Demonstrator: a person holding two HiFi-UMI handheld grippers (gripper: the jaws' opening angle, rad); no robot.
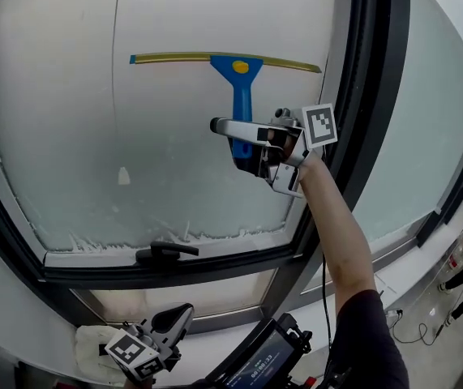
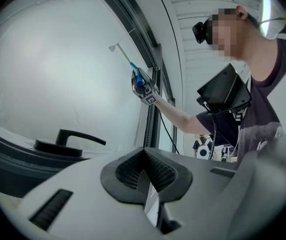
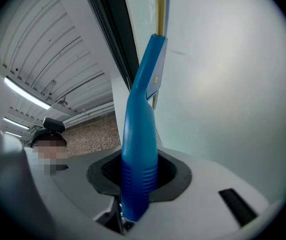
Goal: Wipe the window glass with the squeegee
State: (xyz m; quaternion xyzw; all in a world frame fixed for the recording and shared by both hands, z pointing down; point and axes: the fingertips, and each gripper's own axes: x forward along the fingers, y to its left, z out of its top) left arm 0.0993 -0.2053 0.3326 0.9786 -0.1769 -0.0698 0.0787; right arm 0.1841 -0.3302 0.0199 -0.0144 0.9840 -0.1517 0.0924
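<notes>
The squeegee [image 1: 242,87] has a blue handle and a long yellowish blade. Its blade lies flat and level against the upper part of the window glass [image 1: 61,120]. My right gripper [image 1: 253,147] is shut on the lower end of the handle, seen close up in the right gripper view as the blue handle [image 3: 140,134] standing between the jaws of the right gripper [image 3: 137,181]. From the left gripper view the squeegee [image 2: 135,76] is small and far off. My left gripper [image 1: 166,335] hangs low below the sill, and in its own view the left gripper [image 2: 147,179] has its jaws together with nothing in them.
A black window handle [image 1: 166,252] sits on the lower frame, also in the left gripper view as the window handle [image 2: 70,139]. A dark upright frame post [image 1: 361,96] stands just right of the squeegee. White residue [image 1: 174,235] lines the glass bottom. A white cloth [image 1: 93,345] lies by the left gripper.
</notes>
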